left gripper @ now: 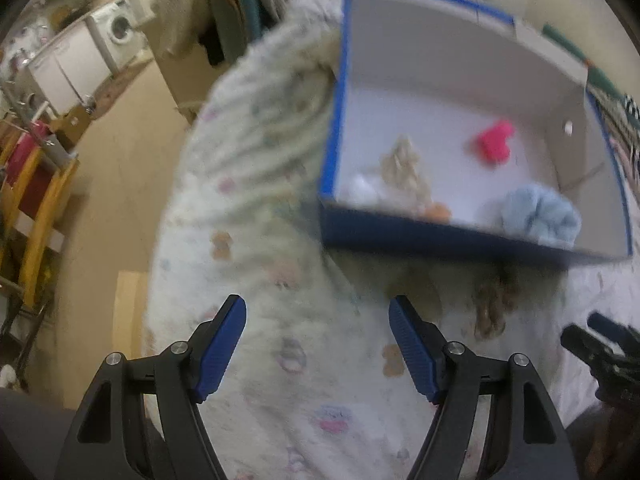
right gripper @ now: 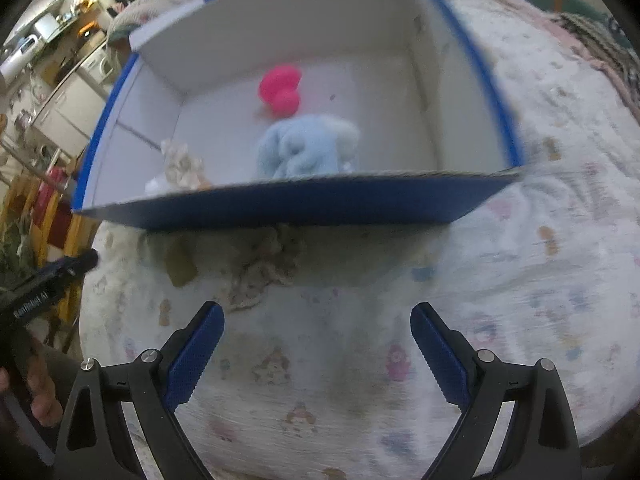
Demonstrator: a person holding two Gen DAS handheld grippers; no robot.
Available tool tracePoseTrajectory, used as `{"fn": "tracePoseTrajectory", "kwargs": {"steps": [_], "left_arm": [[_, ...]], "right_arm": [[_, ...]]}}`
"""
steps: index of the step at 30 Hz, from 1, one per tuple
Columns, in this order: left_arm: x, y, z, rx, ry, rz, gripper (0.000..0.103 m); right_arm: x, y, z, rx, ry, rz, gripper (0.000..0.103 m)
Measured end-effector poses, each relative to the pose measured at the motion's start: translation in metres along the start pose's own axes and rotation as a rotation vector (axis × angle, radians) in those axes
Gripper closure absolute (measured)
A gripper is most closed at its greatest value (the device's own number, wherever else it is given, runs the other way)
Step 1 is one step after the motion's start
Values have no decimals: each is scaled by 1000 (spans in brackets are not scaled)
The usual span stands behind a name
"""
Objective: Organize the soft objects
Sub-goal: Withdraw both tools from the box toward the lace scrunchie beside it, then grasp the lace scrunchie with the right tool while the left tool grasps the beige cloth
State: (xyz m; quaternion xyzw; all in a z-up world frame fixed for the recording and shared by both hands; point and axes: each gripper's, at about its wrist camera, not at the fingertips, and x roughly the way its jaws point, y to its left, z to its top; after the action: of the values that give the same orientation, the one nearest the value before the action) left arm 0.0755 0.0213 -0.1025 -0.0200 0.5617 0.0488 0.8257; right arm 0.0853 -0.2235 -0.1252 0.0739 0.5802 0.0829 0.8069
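- The left tongs [left gripper: 318, 308] stand open and empty over the patterned blanket [left gripper: 260, 200].
- The right tongs [right gripper: 316, 316] are open too, holding nothing.
- The blue box [right gripper: 280, 204] fills the upper frame beyond both, holding a pink toy [right gripper: 280, 90], a light blue cloth [right gripper: 308, 146] and a beige toy [right gripper: 182, 162].
- A crumpled beige scrap [right gripper: 260, 272] lies between box and right tongs, left of centre.
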Motion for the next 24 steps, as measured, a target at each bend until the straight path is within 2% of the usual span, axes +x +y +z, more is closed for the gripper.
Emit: {"fn": "tracePoseTrajectory", "kwargs": {"steps": [3, 9, 17, 19, 21, 23, 24], "left_arm": [[7, -7, -3, 19, 13, 31, 32], [12, -9, 0, 18, 20, 26, 31], [20, -4, 6, -14, 48, 27, 31], [23, -4, 7, -16, 52, 35, 31], [26, -4, 8, -22, 61, 36, 31], [29, -5, 8, -23, 70, 31, 31], [31, -6, 8, -21, 73, 29, 31]], "right_arm": [[17, 11, 4, -28, 27, 0, 2], [51, 39, 12, -121, 78, -36, 2], [71, 49, 18, -105, 93, -17, 2], [74, 49, 18, -98, 96, -5, 8], [76, 51, 17, -110, 110, -3, 19], [79, 52, 16, -115, 123, -6, 24], [80, 52, 15, -121, 123, -14, 32]]}}
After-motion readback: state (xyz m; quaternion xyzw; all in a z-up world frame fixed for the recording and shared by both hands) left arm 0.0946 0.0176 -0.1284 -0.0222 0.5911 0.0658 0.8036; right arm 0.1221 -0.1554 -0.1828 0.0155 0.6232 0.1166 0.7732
